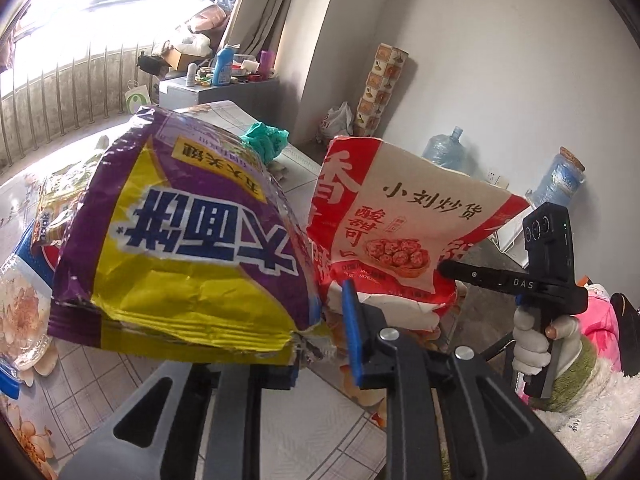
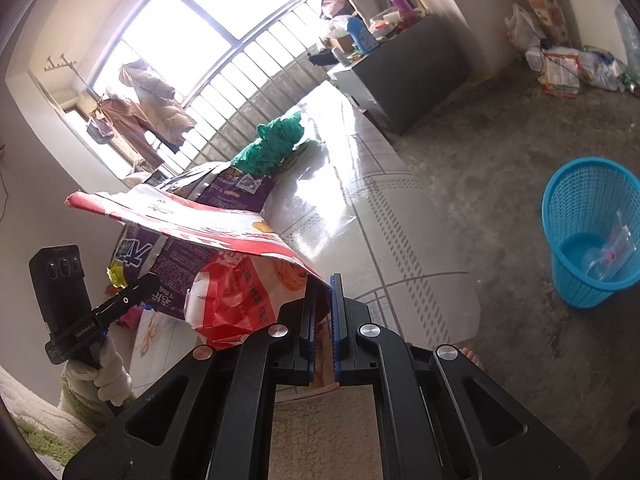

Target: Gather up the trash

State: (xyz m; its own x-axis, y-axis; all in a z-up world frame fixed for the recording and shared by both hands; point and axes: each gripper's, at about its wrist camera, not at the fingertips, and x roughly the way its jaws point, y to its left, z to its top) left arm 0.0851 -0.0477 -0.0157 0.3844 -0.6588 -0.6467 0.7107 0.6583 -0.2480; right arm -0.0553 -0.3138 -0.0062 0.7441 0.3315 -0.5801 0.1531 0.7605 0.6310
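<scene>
In the left wrist view, the left gripper (image 1: 320,344) has its jaws clamped on the lower edge of a purple and yellow noodle bag (image 1: 180,248), which is lifted off the floral table (image 1: 80,380) and fills the left half of the picture. Just right of it hangs a red and white snack bag (image 1: 400,220), the 2 bags touching along their near edges. Far behind them a green plastic bag (image 1: 266,138) lies on the table.

In the right wrist view, the right gripper (image 2: 322,320) has its jaws pressed together on an edge of the red and white snack bag. At far right a blue basket (image 2: 576,280) stands on the concrete floor (image 2: 500,168), with clear wrappers (image 2: 612,248) inside.
</scene>
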